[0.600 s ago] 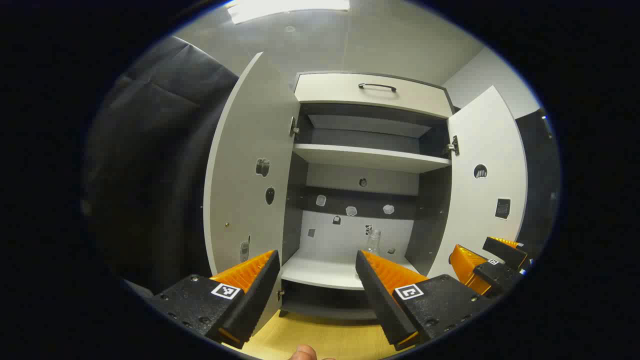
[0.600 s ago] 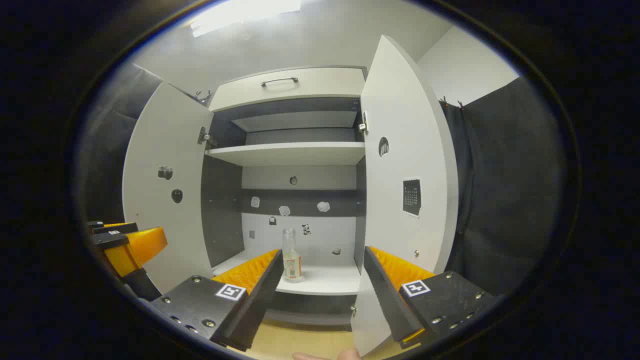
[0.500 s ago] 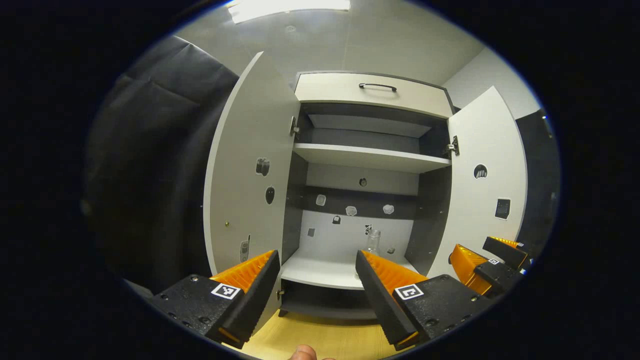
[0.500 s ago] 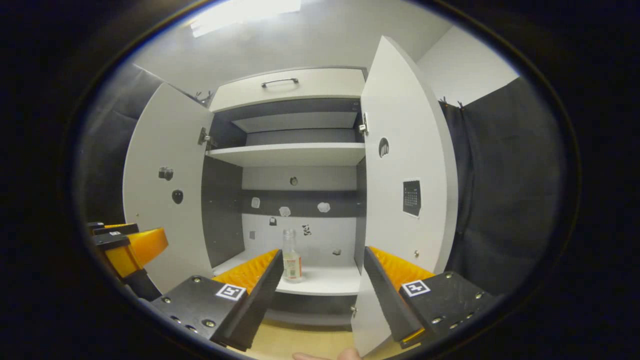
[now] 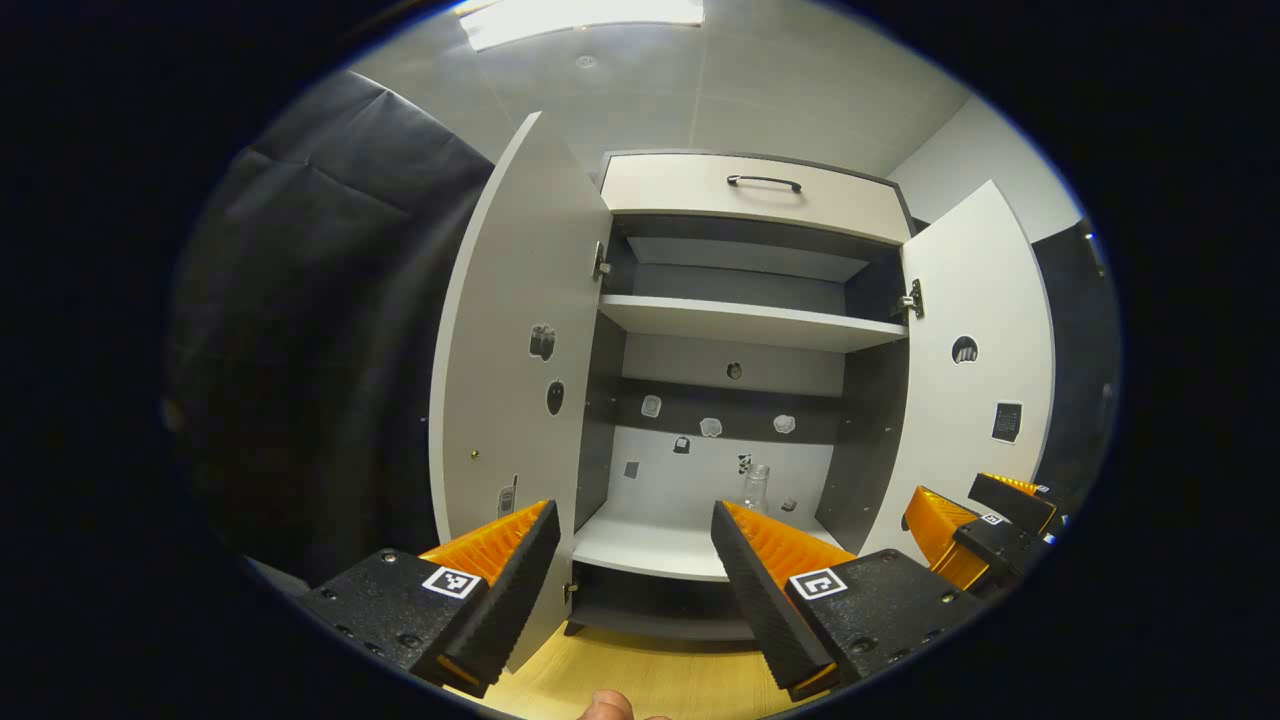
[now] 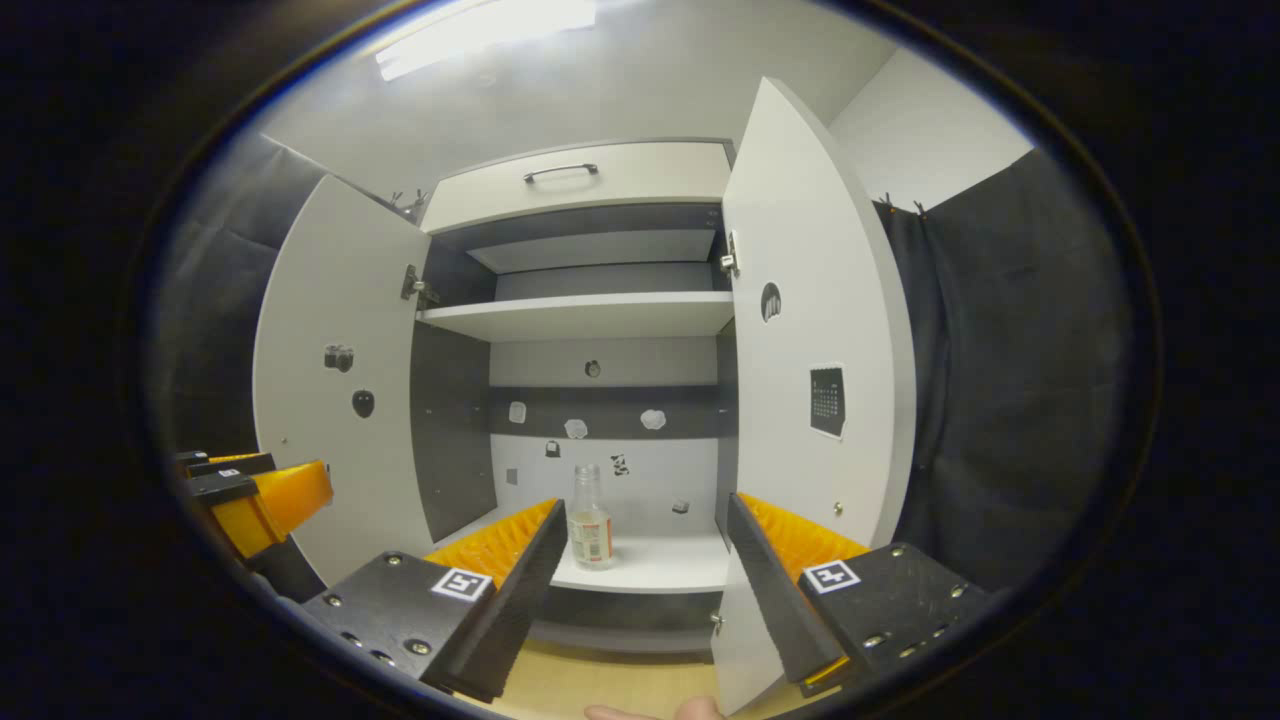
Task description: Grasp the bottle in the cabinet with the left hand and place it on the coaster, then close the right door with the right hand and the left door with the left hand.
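A small clear bottle (image 6: 590, 518) with a label stands upright on the lower shelf (image 6: 650, 565) of the open cabinet; in the left gripper view the bottle (image 5: 755, 487) peeks out above my right finger. Both doors stand wide open: the left door (image 5: 515, 360) and the right door (image 6: 810, 370). My left gripper (image 5: 632, 560) is open and empty, some way in front of the cabinet. My right gripper (image 6: 640, 565) is open too, its right finger close to the right door's lower edge. Each gripper also appears at the edge of the other's view: the left gripper (image 6: 255, 495) and the right gripper (image 5: 975, 530).
The cabinet has an upper shelf (image 5: 745, 322) and a top drawer with a dark handle (image 5: 762, 182). Small stickers dot the back wall and door insides. Wooden surface (image 5: 640, 675) lies below the cabinet. Dark curtain (image 6: 1010, 370) hangs on both sides.
Both views have shifted slightly: the cabinet sits a little lower and farther right in the left gripper view, and the bottle a little lower in the right. Both grippers stay open.
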A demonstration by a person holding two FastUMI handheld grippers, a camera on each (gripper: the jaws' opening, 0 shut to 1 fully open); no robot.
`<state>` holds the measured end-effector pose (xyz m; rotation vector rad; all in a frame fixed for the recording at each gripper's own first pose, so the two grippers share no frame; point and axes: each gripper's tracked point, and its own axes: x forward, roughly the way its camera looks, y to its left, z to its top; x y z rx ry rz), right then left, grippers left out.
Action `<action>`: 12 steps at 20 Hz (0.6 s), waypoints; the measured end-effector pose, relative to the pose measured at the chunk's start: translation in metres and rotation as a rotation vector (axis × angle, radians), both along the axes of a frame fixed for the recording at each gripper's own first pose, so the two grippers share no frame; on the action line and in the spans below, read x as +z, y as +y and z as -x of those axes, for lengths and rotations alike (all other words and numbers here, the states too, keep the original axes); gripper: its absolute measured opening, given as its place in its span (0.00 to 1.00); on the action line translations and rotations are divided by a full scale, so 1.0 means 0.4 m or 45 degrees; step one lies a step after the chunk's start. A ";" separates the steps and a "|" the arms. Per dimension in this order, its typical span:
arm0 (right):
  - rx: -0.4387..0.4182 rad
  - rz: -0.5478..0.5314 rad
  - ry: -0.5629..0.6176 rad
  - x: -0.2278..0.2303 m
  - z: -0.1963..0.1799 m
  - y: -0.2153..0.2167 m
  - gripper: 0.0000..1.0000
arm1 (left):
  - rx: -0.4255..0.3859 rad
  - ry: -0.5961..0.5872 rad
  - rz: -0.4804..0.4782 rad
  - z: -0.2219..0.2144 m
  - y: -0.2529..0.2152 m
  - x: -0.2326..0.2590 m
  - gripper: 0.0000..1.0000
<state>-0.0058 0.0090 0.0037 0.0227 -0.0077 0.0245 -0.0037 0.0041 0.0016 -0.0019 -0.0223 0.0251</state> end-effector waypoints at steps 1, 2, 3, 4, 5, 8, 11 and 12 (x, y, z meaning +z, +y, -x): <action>0.006 0.000 0.000 0.000 0.000 0.003 0.98 | 0.004 -0.001 -0.002 0.003 0.001 0.000 0.96; 0.011 0.000 0.000 -0.001 0.000 0.007 0.98 | 0.009 -0.002 -0.005 0.003 0.003 0.001 0.96; 0.017 -0.001 -0.002 0.001 0.001 0.011 0.98 | 0.015 -0.003 -0.006 0.003 0.004 0.001 0.96; 0.022 -0.002 -0.002 0.000 -0.002 0.015 0.98 | 0.020 -0.001 -0.007 0.005 0.005 0.001 0.96; 0.026 -0.003 0.000 -0.001 -0.003 0.018 0.98 | 0.026 -0.002 -0.007 0.005 0.005 -0.002 0.96; 0.041 -0.006 0.005 -0.006 -0.007 0.030 0.98 | 0.038 0.008 -0.019 0.006 0.005 -0.008 0.96; 0.048 -0.007 0.007 -0.007 -0.010 0.034 0.98 | 0.005 0.029 -0.040 -0.005 -0.006 -0.018 0.96; 0.047 -0.007 0.006 -0.008 -0.013 0.033 0.98 | -0.012 0.032 -0.038 -0.008 -0.009 -0.022 0.96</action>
